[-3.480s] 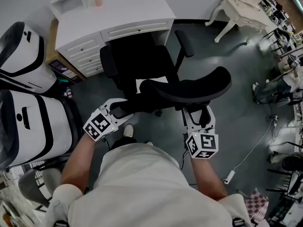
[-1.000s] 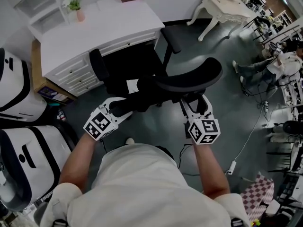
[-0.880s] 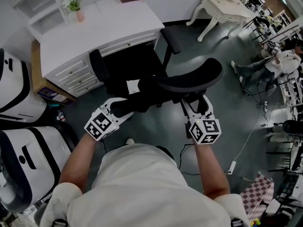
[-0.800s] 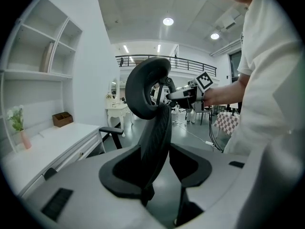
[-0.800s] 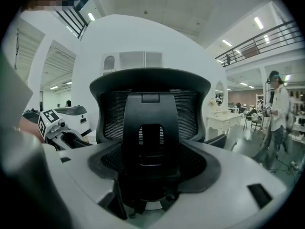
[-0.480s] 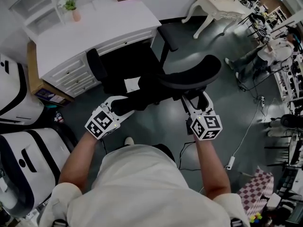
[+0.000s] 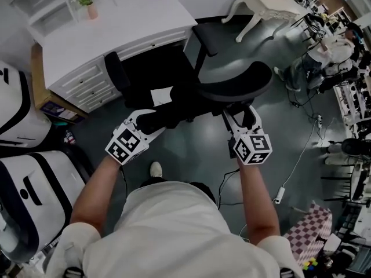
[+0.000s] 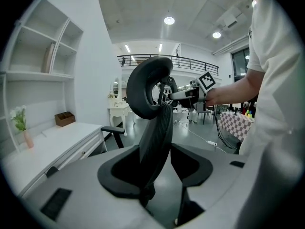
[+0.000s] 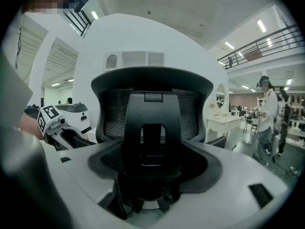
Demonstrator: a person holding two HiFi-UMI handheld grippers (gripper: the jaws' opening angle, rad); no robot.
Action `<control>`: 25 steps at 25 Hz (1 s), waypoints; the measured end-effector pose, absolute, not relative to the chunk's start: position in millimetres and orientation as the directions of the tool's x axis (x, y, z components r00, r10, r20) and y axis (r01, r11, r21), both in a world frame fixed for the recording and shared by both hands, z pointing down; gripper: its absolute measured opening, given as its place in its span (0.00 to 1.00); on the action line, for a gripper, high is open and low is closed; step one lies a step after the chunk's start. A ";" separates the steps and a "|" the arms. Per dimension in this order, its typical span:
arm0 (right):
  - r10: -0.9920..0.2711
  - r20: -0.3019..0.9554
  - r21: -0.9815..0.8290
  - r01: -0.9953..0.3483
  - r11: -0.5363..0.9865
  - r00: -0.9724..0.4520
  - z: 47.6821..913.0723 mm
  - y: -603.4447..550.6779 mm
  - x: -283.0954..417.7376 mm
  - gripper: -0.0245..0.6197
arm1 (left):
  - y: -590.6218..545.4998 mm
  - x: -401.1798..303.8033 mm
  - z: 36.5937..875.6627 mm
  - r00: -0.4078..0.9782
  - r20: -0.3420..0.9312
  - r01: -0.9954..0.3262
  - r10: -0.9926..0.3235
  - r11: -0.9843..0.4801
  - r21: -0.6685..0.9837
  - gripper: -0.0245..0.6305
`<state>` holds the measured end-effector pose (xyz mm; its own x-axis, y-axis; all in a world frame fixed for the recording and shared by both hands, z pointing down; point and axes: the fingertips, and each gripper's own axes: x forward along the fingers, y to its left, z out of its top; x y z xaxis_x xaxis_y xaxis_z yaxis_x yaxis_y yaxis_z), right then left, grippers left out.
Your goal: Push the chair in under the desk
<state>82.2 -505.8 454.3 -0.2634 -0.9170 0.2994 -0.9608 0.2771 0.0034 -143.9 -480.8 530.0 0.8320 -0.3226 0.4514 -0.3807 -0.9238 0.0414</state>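
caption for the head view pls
From above: a person stands behind a black office chair drawn up to a white desk.

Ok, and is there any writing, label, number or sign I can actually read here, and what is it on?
No readable text in any view.
White sheet on the chair seat: too small to tell whether it bears print.
Marker cubes: black-and-white square patterns, not letters.
White machines at the left: black shapes only, no words made out.
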 end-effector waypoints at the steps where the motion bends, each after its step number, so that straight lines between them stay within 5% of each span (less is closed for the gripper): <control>1: -0.916 0.298 0.004 -0.960 0.281 -0.268 454.7 -505.3 81.5 0.54 | -480.8 -144.7 529.9 0.824 0.459 -0.389 -0.332 -0.921 0.033 0.35; 15: -0.899 0.286 0.016 -0.937 0.349 -0.330 454.9 -439.2 106.7 0.53 | -464.8 -164.4 502.2 0.640 0.428 -0.689 -0.638 -0.723 -0.048 0.40; 25: -0.870 0.267 -0.037 -0.907 0.421 -0.414 456.8 -367.1 126.9 0.53 | -395.7 -135.1 476.2 0.608 0.377 -0.751 -0.698 -0.660 -0.011 0.35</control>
<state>126.9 -367.1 456.8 -0.4145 -0.8699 0.2672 -0.9065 0.4206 -0.0370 -135.1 -395.7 476.2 0.6082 -0.6985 0.3771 -0.7513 -0.6599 -0.0107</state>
